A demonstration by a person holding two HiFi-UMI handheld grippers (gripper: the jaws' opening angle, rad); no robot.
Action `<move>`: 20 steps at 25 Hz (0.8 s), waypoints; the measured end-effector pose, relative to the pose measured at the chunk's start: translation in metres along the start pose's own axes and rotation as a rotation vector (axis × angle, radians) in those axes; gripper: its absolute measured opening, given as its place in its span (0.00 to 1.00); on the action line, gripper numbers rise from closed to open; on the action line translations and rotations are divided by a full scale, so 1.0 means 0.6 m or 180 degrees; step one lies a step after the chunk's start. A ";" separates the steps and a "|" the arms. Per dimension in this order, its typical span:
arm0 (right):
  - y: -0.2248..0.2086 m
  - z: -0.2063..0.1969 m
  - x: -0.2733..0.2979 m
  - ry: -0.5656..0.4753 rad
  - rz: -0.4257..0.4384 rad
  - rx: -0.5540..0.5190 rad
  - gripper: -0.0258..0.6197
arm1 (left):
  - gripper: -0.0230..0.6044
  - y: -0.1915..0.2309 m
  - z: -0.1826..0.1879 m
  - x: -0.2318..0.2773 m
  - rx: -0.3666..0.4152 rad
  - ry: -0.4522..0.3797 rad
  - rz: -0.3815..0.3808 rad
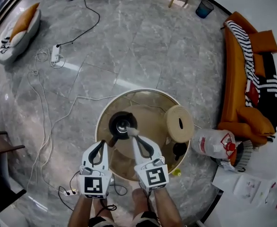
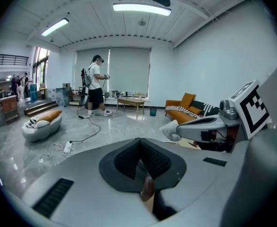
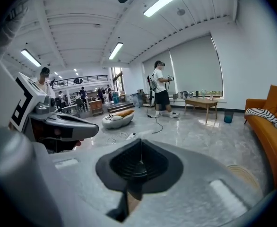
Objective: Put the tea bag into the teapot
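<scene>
Now | left tool (image 2: 139, 142) clamped | right tool (image 3: 141, 141) pinches tea bag (image 2: 169, 130) | teapot (image 1: 123, 124): head view only

The tea bag (image 1: 130, 131) is only a small white scrap at the tip of the right gripper (image 1: 133, 136), which covers part of the teapot (image 1: 120, 123). The forearms (image 1: 166, 208) are cut off at the bottom edge.

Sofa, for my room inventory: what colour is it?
The sofa is orange; the head view shows it best.
</scene>
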State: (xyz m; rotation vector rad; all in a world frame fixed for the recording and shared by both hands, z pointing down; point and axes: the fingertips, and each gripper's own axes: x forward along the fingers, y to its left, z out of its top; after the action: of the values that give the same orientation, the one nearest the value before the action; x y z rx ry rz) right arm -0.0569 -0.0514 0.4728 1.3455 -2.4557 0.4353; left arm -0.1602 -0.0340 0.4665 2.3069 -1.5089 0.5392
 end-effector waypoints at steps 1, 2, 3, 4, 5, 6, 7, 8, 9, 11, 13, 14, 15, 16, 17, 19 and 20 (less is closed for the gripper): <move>-0.001 -0.003 0.010 0.0000 0.0015 -0.0010 0.04 | 0.06 0.004 -0.002 0.003 -0.0020 0.0001 0.0012; -0.001 -0.008 0.018 0.0017 0.0032 -0.0014 0.04 | 0.06 0.009 -0.005 0.007 0.0007 -0.0006 0.0013; 0.000 -0.014 0.027 0.0051 0.0052 -0.0011 0.04 | 0.06 0.013 -0.008 0.010 0.0004 -0.0001 0.0021; 0.000 -0.020 0.036 0.0081 0.0071 -0.0007 0.04 | 0.06 0.016 -0.011 0.014 -0.0036 0.0017 0.0037; 0.000 -0.026 0.044 0.0093 0.0087 -0.0006 0.04 | 0.06 0.020 -0.014 0.018 -0.0053 0.0031 0.0048; 0.000 -0.032 0.052 0.0096 0.0101 -0.0008 0.04 | 0.06 0.024 -0.019 0.022 -0.0036 0.0038 0.0051; 0.000 -0.038 0.059 0.0104 0.0113 -0.0010 0.04 | 0.06 0.028 -0.024 0.025 -0.0010 0.0040 0.0051; 0.000 -0.045 0.066 0.0119 0.0124 -0.0014 0.04 | 0.06 0.031 -0.030 0.029 0.0016 0.0038 0.0051; 0.001 -0.051 0.071 0.0139 0.0132 -0.0019 0.04 | 0.06 0.035 -0.034 0.031 0.0019 0.0041 0.0055; 0.004 -0.063 0.081 0.0189 0.0148 -0.0024 0.04 | 0.06 0.040 -0.043 0.034 -0.0006 0.0066 0.0070; 0.005 -0.074 0.089 0.0248 0.0163 -0.0019 0.04 | 0.06 0.041 -0.049 0.037 -0.0087 0.0114 0.0093; 0.004 -0.079 0.093 0.0259 0.0171 -0.0018 0.04 | 0.06 0.042 -0.052 0.039 -0.0111 0.0126 0.0099; 0.004 -0.084 0.097 0.0262 0.0180 -0.0016 0.04 | 0.06 0.042 -0.054 0.041 -0.0127 0.0127 0.0102; 0.003 -0.089 0.100 0.0269 0.0189 -0.0014 0.04 | 0.06 0.042 -0.055 0.042 -0.0172 0.0132 0.0112; 0.004 -0.092 0.104 0.0275 0.0198 -0.0011 0.04 | 0.06 0.043 -0.057 0.043 -0.0215 0.0138 0.0125; 0.006 -0.096 0.108 0.0282 0.0214 -0.0008 0.04 | 0.06 0.048 -0.064 0.044 -0.0149 0.0128 0.0126; 0.007 -0.098 0.110 0.0287 0.0225 -0.0007 0.04 | 0.06 0.050 -0.069 0.044 -0.0077 0.0119 0.0115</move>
State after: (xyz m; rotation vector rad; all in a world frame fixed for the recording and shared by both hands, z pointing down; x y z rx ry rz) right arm -0.0870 -0.0755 0.5520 1.2141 -2.4347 0.4989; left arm -0.1836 -0.0472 0.5174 2.2429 -1.5340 0.5674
